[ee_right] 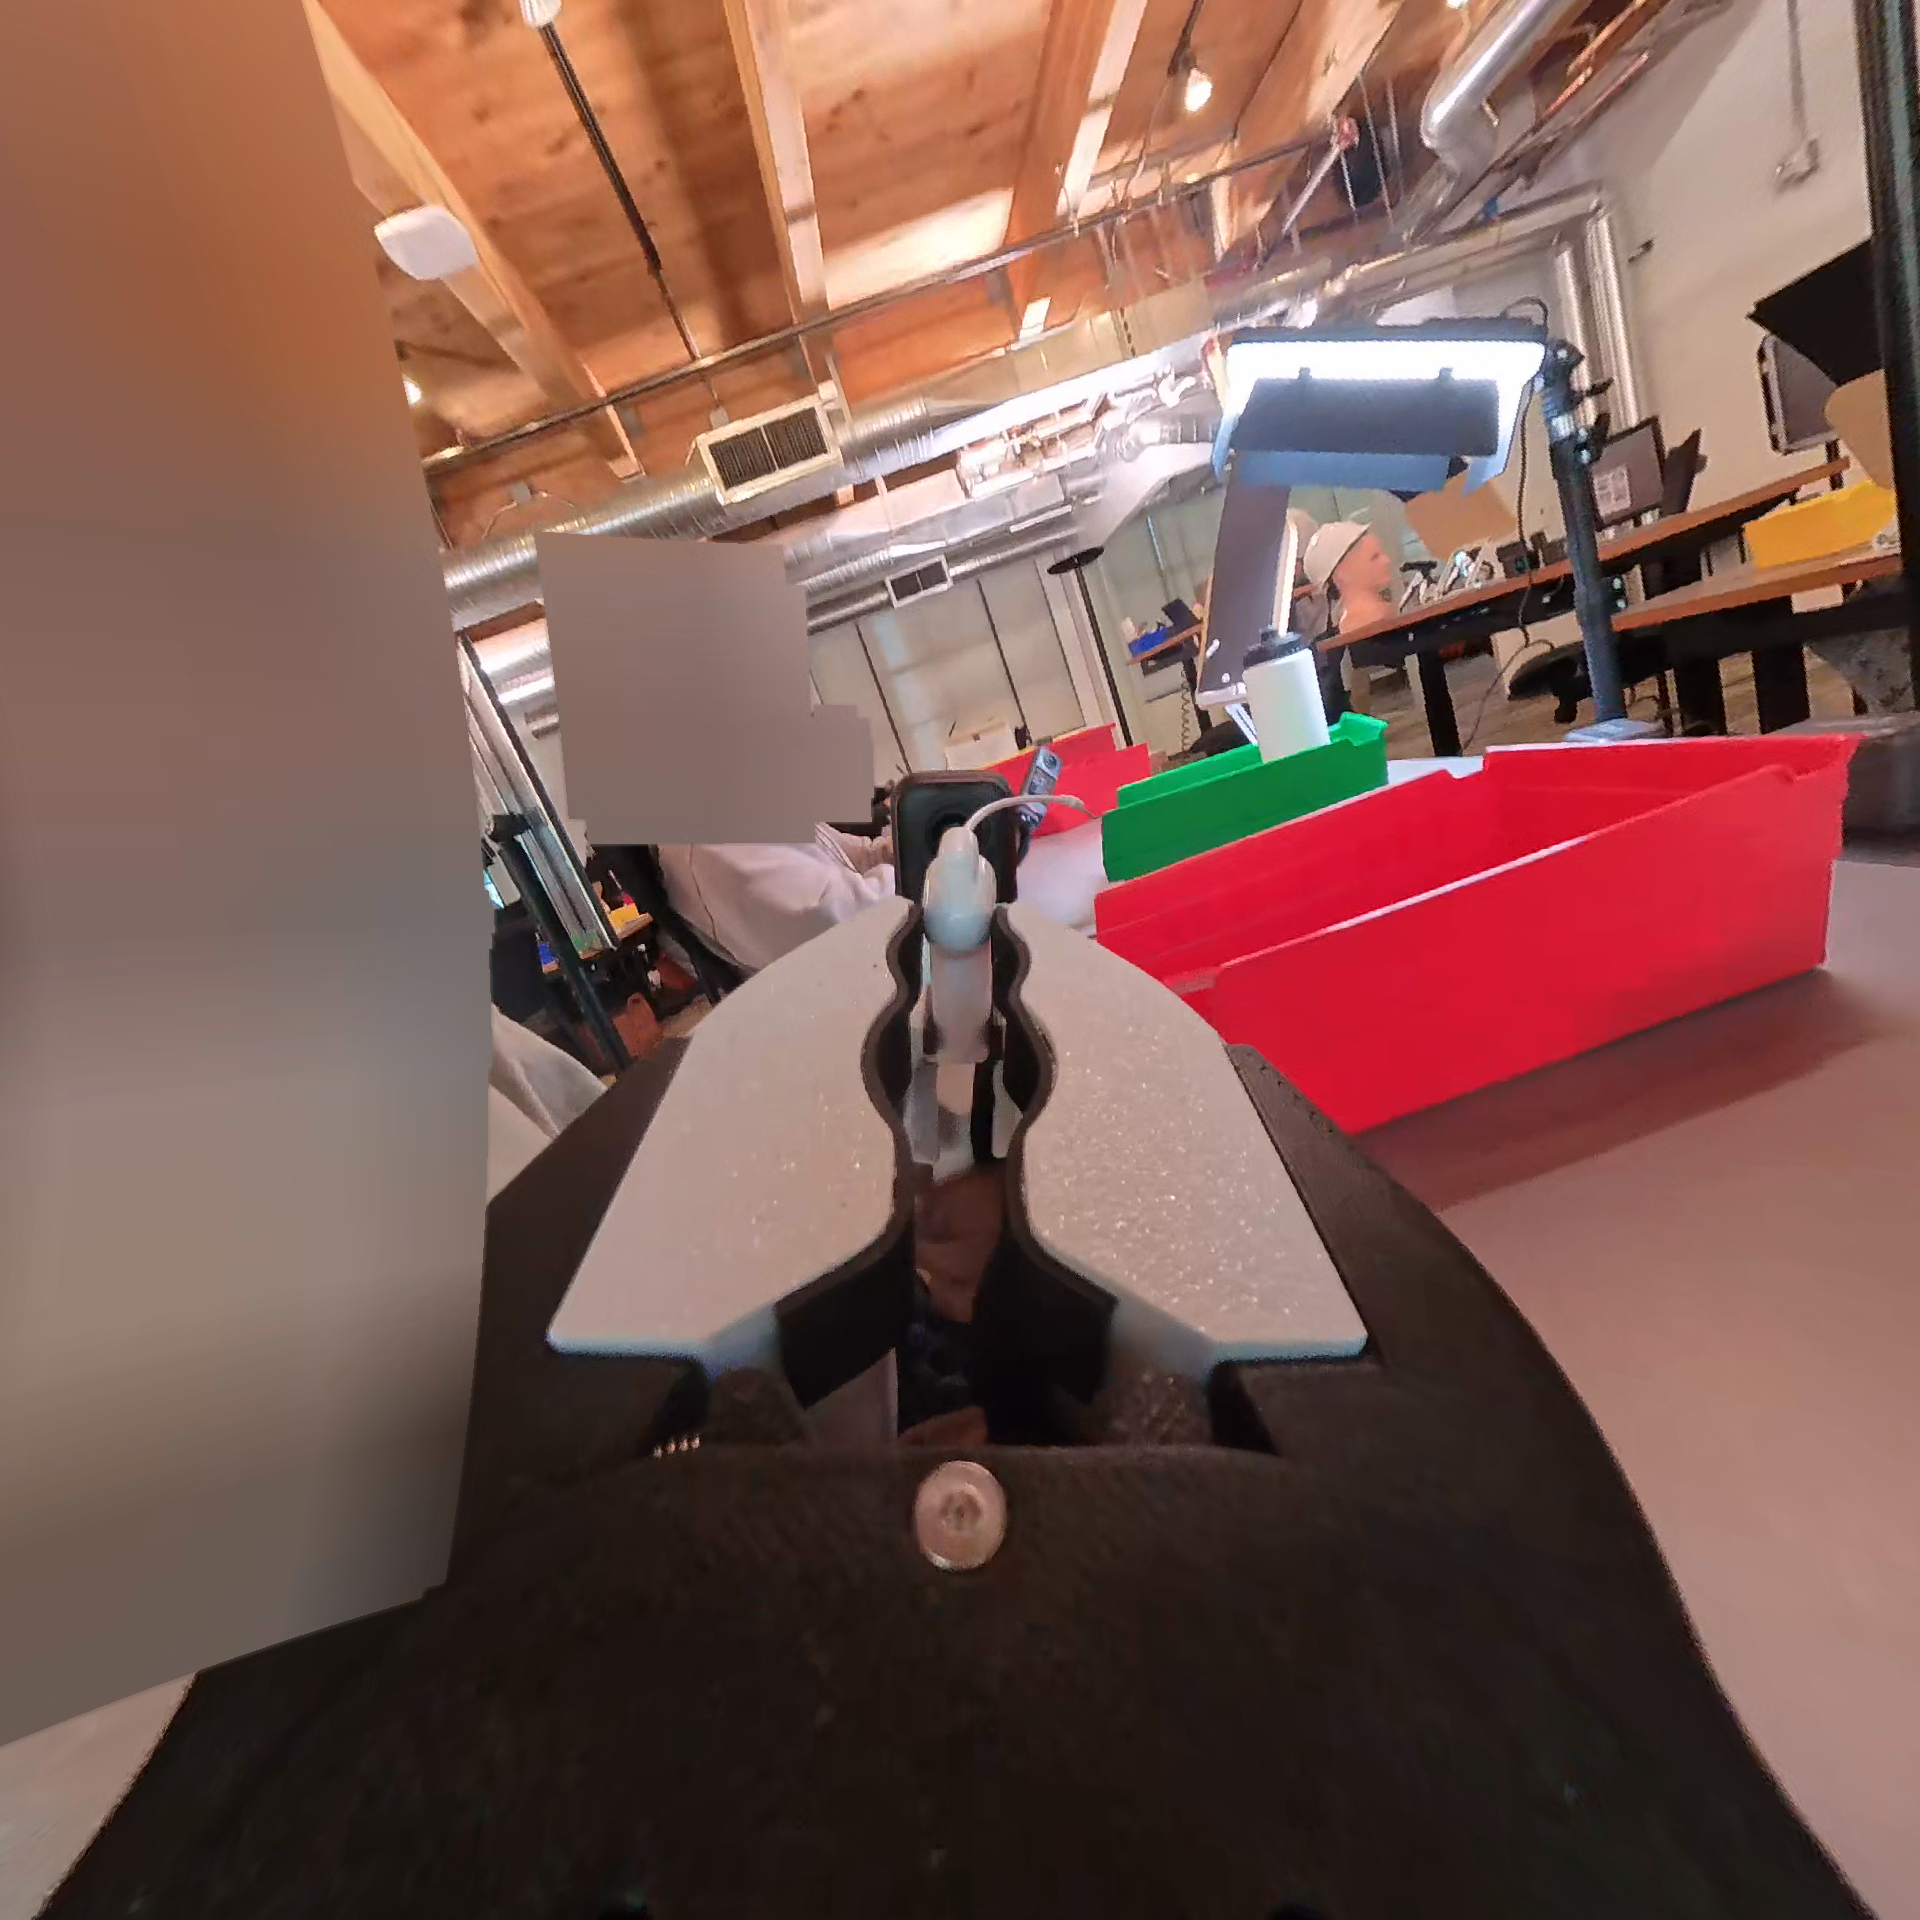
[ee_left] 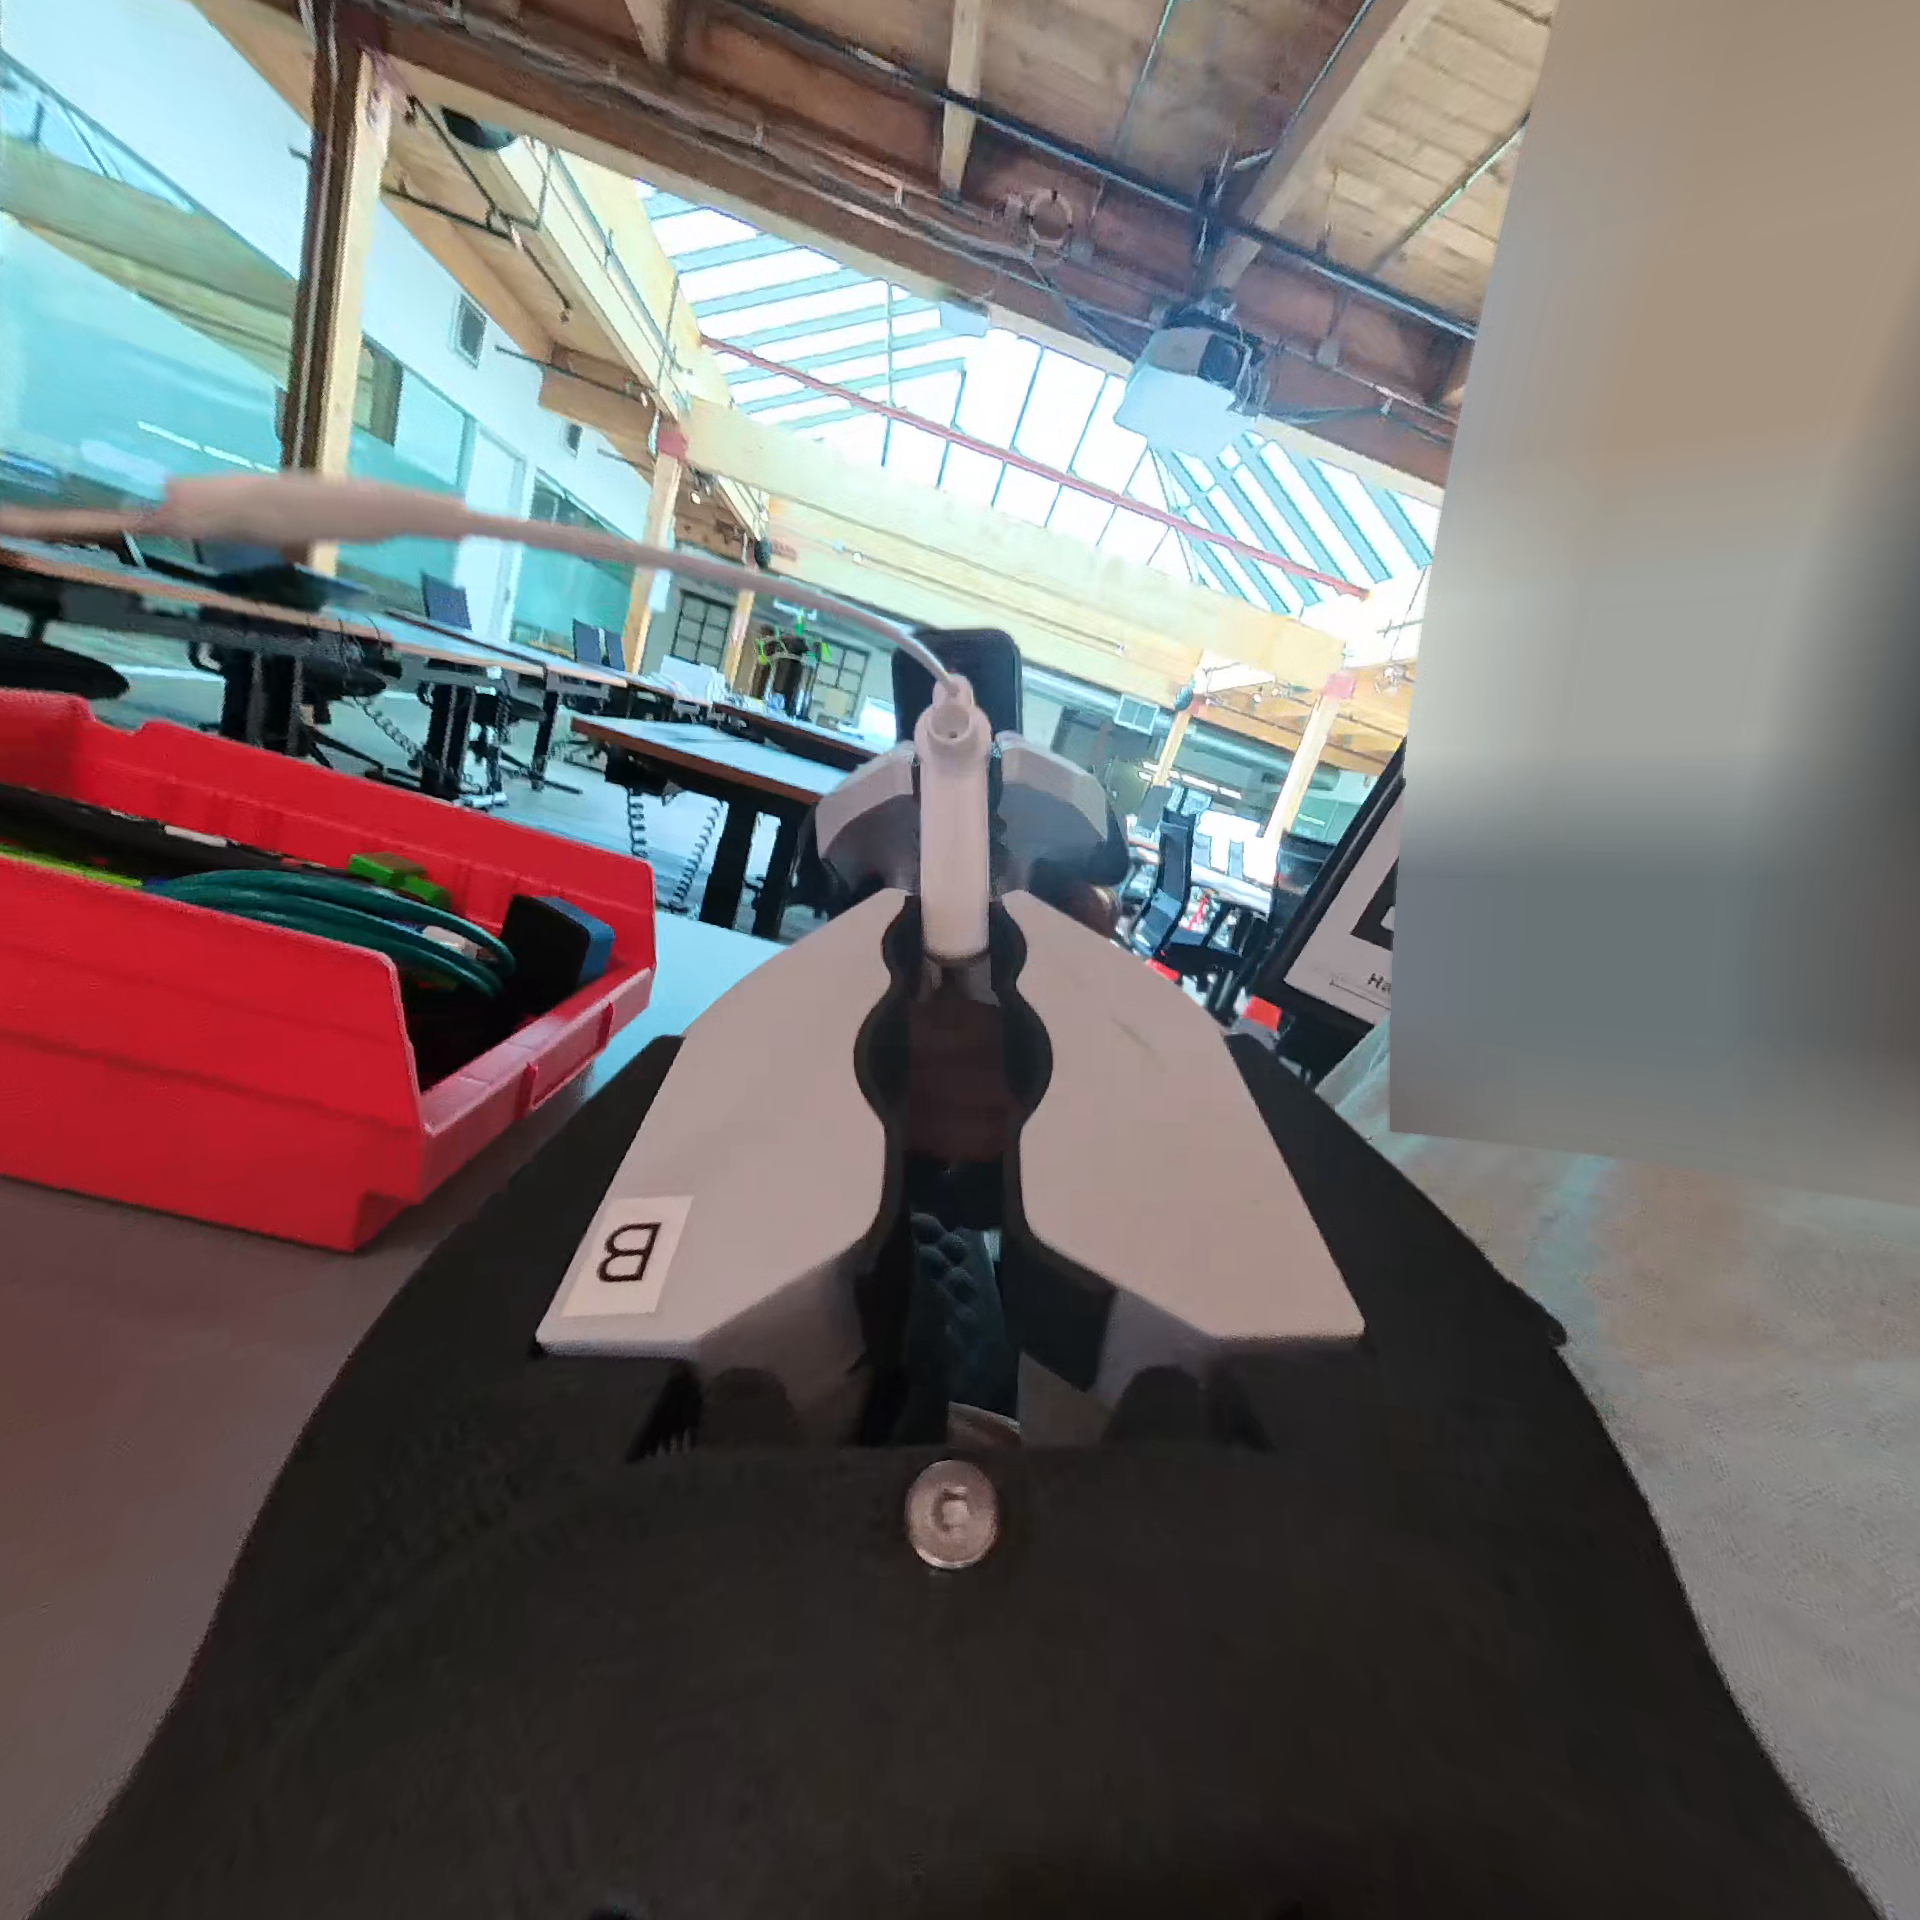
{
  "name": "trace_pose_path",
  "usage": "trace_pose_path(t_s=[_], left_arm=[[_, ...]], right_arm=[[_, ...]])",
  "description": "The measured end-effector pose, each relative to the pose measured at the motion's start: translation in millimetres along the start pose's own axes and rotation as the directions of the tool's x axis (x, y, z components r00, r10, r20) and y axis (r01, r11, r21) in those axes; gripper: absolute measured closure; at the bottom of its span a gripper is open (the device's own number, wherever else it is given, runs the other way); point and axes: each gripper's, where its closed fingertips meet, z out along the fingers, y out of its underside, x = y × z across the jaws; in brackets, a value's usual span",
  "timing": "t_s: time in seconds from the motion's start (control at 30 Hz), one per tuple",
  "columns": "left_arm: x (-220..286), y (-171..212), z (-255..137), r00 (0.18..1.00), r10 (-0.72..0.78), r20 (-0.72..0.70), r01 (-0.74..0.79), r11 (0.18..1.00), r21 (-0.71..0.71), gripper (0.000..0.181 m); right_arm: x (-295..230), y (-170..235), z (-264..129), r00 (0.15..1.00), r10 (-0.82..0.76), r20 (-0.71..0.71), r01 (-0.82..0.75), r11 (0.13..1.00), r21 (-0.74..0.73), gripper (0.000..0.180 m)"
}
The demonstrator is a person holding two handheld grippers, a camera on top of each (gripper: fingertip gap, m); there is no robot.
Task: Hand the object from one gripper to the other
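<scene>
A white cable plug [ee_left: 951,831] stands upright between the grey fingertips of my left gripper [ee_left: 951,925], which is shut on its lower end. Its thin white cable [ee_left: 582,545] arcs off to the left. Just beyond, the fingers [ee_left: 1049,800] of the right gripper close around the same plug. In the right wrist view, my right gripper [ee_right: 956,925] is shut on the plug [ee_right: 956,899]. The left gripper's black camera body [ee_right: 920,831] faces it close behind. Both grippers are held above the table.
A red bin [ee_left: 208,1081] with green cables and other parts sits on the grey table at the left. A second red bin [ee_right: 1455,966] lies to the right, with a green bin [ee_right: 1195,821] holding a white bottle [ee_right: 1288,696] behind it. A sign stand [ee_left: 1340,914] is at far right. Left and right tips are no more than a few centimetres apart.
</scene>
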Motion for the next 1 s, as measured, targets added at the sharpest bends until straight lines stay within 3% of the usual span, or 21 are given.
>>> trace_pose_path(t_s=[0.17, 0.2, 0.3, 0.4, 0.47, 0.53, 0.63, 0.77, 1.0], left_arm=[[-4, -8, 3, 0.997, -0.076, 0.003, 0.075, 0.991, 0.112, 0.165], [-4, -7, 4, 0.997, -0.078, 0.003, 0.077, 0.991, 0.107, 0.168], [-5, -1, 2, 0.999, -0.026, 0.022, 0.026, 1.000, 0.011, 0.165], [0, 10, -12, 0.995, 0.091, 0.027, -0.083, 0.971, -0.225, 0.153], [4, -2, -25, 0.967, 0.248, 0.062, -0.221, 0.934, -0.281, 0.154], [11, -23, -35, 0.901, 0.420, 0.109, -0.381, 0.887, -0.262, 0.152], [10, -26, -42, 0.800, 0.584, 0.137, -0.509, 0.782, -0.360, 0.142], [9, 7, -37, 0.852, 0.522, 0.039, -0.446, 0.763, -0.468, 0.143], [13, 17, -31, 0.899, 0.437, -0.025, -0.402, 0.801, -0.442, 0.169]], right_arm=[[6, 10, 9, 0.999, 0.002, -0.032, -0.002, 1.000, -0.008, 0.160], [5, 8, 9, 0.999, -0.008, -0.032, 0.008, 1.000, 0.006, 0.169], [7, 10, 6, 0.999, -0.019, -0.041, 0.018, 0.999, -0.030, 0.168], [18, 9, -2, 0.980, -0.141, -0.139, 0.130, 0.988, -0.088, 0.168], [29, 17, -9, 0.934, -0.284, -0.214, 0.238, 0.946, -0.219, 0.169], [29, 33, -11, 0.906, -0.381, -0.186, 0.295, 0.882, -0.367, 0.169], [20, 60, -11, 0.898, -0.431, -0.092, 0.326, 0.788, -0.522, 0.168], [9, 81, -6, 0.889, -0.458, 0.004, 0.368, 0.709, -0.602, 0.168], [-3, 77, -4, 0.906, -0.421, 0.047, 0.373, 0.741, -0.558, 0.169]])
